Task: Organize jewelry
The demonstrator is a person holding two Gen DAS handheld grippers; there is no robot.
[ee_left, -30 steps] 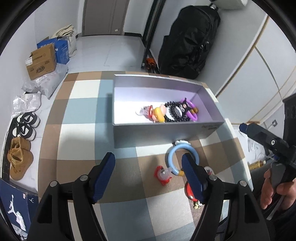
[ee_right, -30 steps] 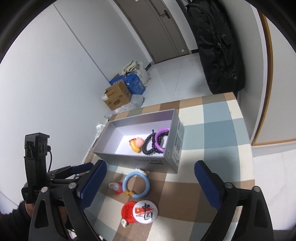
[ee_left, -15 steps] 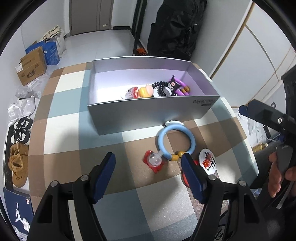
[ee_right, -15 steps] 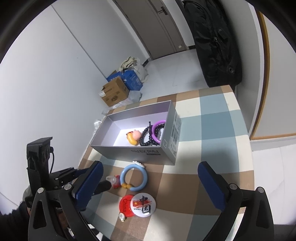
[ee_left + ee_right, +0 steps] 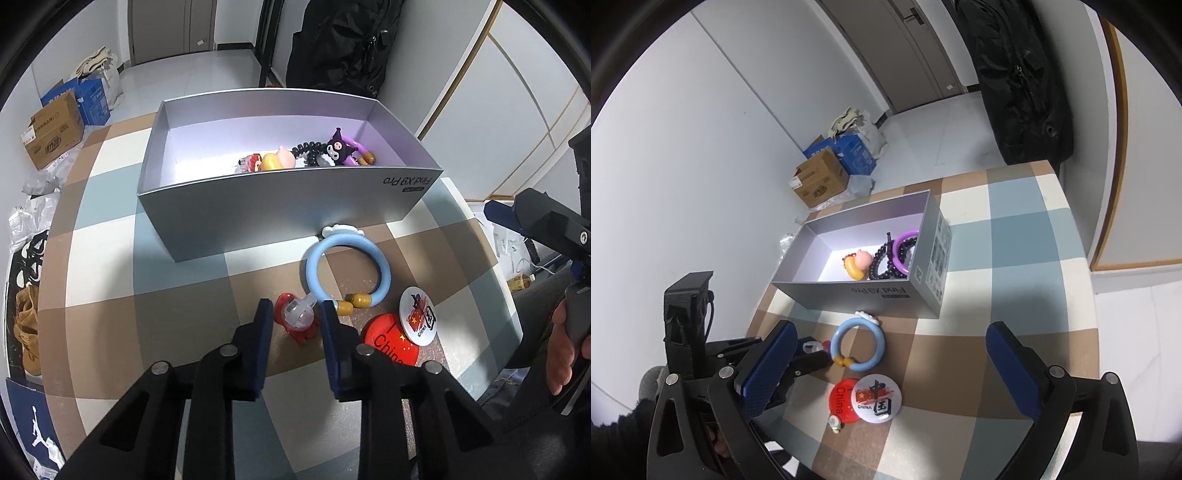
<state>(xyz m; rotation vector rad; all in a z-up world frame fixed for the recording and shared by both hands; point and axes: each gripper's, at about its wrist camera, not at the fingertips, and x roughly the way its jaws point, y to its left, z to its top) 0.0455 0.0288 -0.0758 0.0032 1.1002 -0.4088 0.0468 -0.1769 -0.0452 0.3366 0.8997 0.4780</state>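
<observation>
A small red charm with a clear cap (image 5: 298,325) lies on the checked tablecloth, between the blue pads of my left gripper (image 5: 296,316). Its jaws are closing and the pads touch both sides of the charm. Just right of it lies a light-blue ring bracelet (image 5: 384,273), below the grey open box (image 5: 280,218). The box holds a purple bracelet with a dark figure (image 5: 343,149), black beads (image 5: 306,149) and a pink-yellow figure (image 5: 277,160). My right gripper (image 5: 892,369) hangs open above the table with nothing gripped. In the right wrist view the left gripper (image 5: 809,356) sits at the charm (image 5: 812,346).
A white badge (image 5: 419,315) overlaps a red badge (image 5: 388,339) right of the left gripper. The table's right edge (image 5: 491,266) runs close by. Cardboard boxes (image 5: 51,133) and shoes (image 5: 27,317) lie on the floor at left, and a black bag (image 5: 343,44) leans behind the table.
The left gripper has tipped down and come in over the red charm, and its jaws have narrowed from wide apart to touching it. The right gripper has stayed put.
</observation>
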